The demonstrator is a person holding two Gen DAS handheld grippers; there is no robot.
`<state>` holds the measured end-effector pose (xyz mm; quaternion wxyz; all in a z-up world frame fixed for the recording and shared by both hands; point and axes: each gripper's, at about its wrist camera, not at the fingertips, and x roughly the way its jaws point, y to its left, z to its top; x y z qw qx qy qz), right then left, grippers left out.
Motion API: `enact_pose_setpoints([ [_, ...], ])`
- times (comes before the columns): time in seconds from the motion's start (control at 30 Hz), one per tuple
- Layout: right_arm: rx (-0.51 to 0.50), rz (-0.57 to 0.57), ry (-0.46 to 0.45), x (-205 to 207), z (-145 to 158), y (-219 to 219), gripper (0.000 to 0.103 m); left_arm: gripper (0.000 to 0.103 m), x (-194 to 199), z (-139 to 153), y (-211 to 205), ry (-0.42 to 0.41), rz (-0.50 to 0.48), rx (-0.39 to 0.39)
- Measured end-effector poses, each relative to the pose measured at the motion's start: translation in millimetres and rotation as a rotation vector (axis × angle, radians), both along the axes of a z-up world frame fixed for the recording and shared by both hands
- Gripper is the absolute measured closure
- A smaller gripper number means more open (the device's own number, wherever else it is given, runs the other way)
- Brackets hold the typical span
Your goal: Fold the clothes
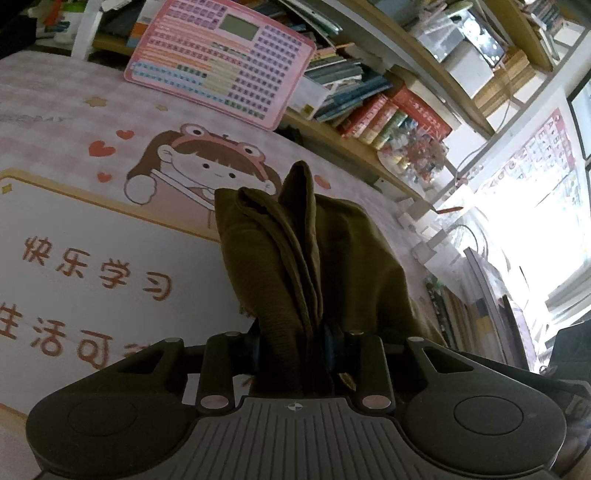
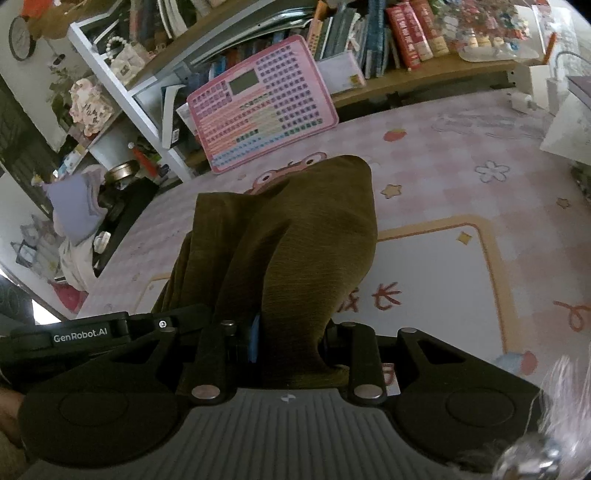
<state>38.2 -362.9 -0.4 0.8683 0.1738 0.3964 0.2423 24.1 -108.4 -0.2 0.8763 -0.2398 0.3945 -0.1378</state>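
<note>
the left gripper (image 1: 293, 343) is clamped on a bunched fold of the olive-green garment (image 1: 295, 258), which rises through the frame's centre above the pink cartoon mat (image 1: 92, 155). the right gripper (image 2: 291, 343) pinches the same cloth (image 2: 295, 240) – mid-frame, with the pink keyboard toy (image 2: 262, 103) propped above it.

1. Left gripper (image 1: 293, 347) fingertips buried in bunched olive garment (image 1: 314, 258); pads barely show.
2. Right gripper (image 2: 291, 343) likewise; only a blue pad edge shows, the rest of the fingers covered by cloth.
3. Garment's lower part hidden behind both gripper bodies; type of clothing not tellable.
4. Cartoon mat (image 1: 92, 236) print cut by left edge, part covered by cloth.
5. Blurred shiny thing (image 2: 546, 435) at bottom right corner, unidentifiable.
6. Window area (image 1: 535, 229) overexposed.
7. Book spines (image 2: 413, 33) unreadable.
</note>
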Motion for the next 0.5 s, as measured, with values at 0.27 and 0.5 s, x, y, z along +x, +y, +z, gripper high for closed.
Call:
enact_pose_setpoints([
  [0.27,0.009,-0.015,-0.009,-2.4,-0.8,-22.7,0.076,0.074,1.8,2.8,-20.2,-0.01,-0.017,0.01],
  [0.5,0.014,-0.02,-0.015,-0.4,-1.5,-31.7,0.076,0.074,5.9,4.6,-27.9,-0.017,-0.023,0.014],
])
